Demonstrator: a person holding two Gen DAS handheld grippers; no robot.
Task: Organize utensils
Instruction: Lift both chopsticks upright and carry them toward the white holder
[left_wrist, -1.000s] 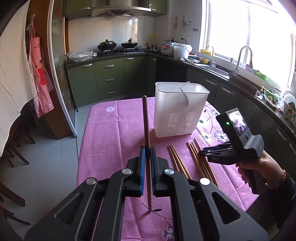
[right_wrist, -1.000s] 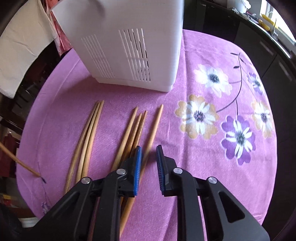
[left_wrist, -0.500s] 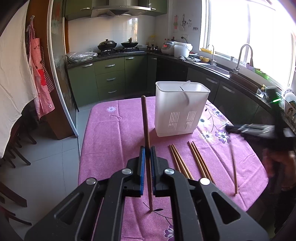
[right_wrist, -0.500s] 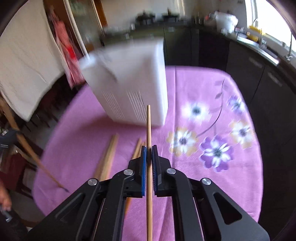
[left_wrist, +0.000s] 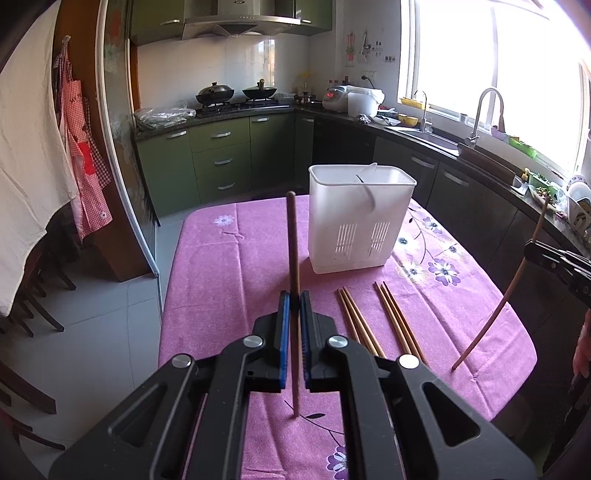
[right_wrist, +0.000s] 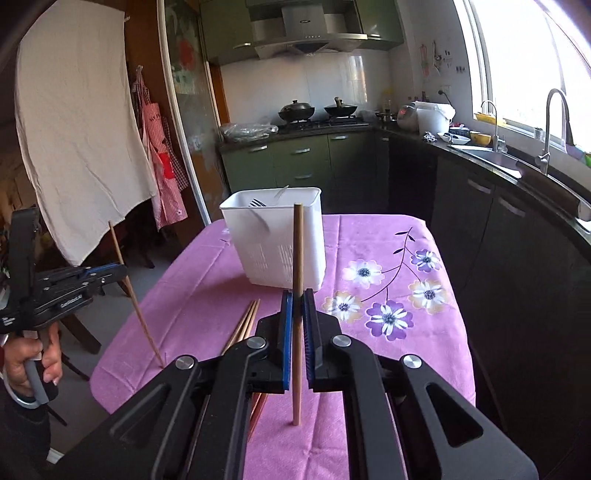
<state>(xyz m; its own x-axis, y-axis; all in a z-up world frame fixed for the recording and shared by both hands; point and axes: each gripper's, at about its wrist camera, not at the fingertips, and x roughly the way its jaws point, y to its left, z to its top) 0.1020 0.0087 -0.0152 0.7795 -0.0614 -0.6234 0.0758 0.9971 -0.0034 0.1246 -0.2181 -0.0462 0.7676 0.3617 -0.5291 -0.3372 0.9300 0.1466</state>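
A: How do the two tongs stand?

B: Both are clenched. The left gripper (left_wrist: 294, 295) pinches a dark brown chopstick (left_wrist: 293, 240) between its blue pads, the stick nearly upright with its thin tip low over the pink flowered tablecloth (left_wrist: 229, 266). Whether the tip touches the cloth cannot be told.

A: And the other one?

B: The right gripper (right_wrist: 297, 295) is closed on a lighter wooden chopstick (right_wrist: 297, 251), also held nearly upright, its top end in front of the white utensil holder (right_wrist: 273, 236). In the left wrist view that same stick (left_wrist: 506, 291) shows at the right edge, slanting down toward the table's near right corner.

A: Where are the remaining utensils?

B: Two groups of loose chopsticks (left_wrist: 376, 317) lie flat on the cloth, just in front of the holder and to the right of the left gripper. They run side by side, the groups a little apart. From the right wrist view only a few of their ends (right_wrist: 247, 321) show beside the gripper's body.

A: Is there anything in the holder?

B: It stands upright near the middle of the table, slotted walls facing the cameras. A fork (right_wrist: 255, 203) and a white handle rest inside it, leaning against the rim.

A: Is the person visible?

B: A hand (right_wrist: 31, 365) grips the handle of the left gripper (right_wrist: 107, 271), seen at the left of the right wrist view, with its chopstick (right_wrist: 135, 299) slanted down to the table's edge.
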